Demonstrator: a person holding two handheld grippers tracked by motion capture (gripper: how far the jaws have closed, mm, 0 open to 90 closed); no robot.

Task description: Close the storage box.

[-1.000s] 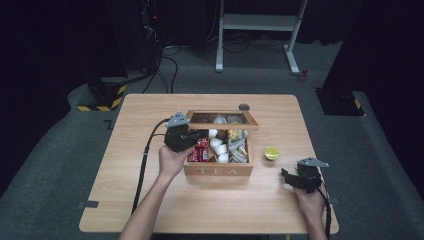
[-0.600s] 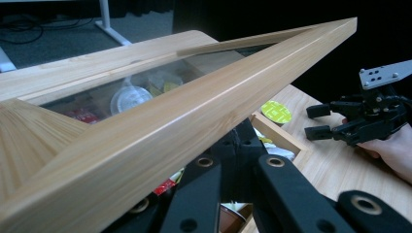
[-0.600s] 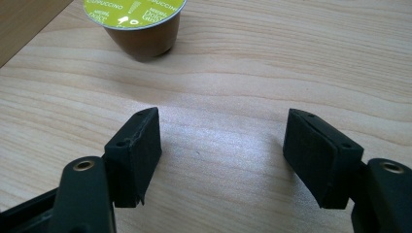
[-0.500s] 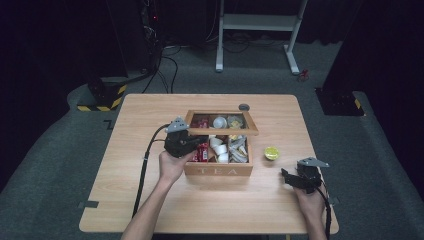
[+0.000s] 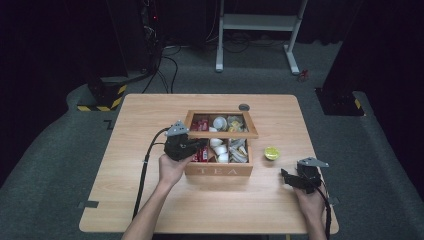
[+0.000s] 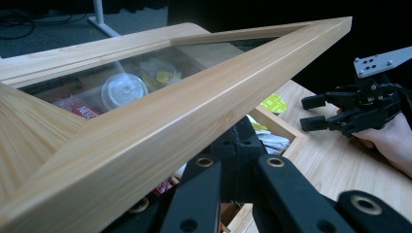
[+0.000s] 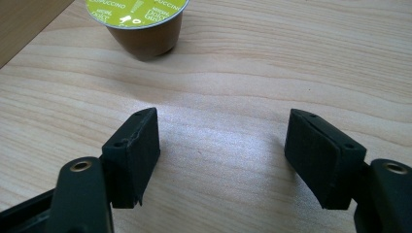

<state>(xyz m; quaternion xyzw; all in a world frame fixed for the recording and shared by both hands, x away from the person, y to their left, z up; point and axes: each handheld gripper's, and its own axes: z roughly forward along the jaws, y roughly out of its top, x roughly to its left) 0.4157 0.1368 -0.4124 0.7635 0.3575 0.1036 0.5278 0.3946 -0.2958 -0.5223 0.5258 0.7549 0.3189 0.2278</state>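
So my left gripper [image 5: 192, 146] is clenched on the tea box's glass lid [image 6: 194, 92], half lowered; my right gripper [image 5: 290, 178], jaws just opening, empty, sits near the green capsule [image 7: 141, 22] on the worktop [image 5: 150, 115], still unboxed.

Bright light on the table [image 5: 150, 120], dark surroundings; the near black jaws are blurred.

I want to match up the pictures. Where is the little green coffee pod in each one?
High view: the pod stands on the table, right of the tea box.
Left gripper view: the pod peeks out under the raised lid, middle right.
Right gripper view: the pod is at the top left, ahead of the open jaws.
Shared landmark: the right gripper near the pod.
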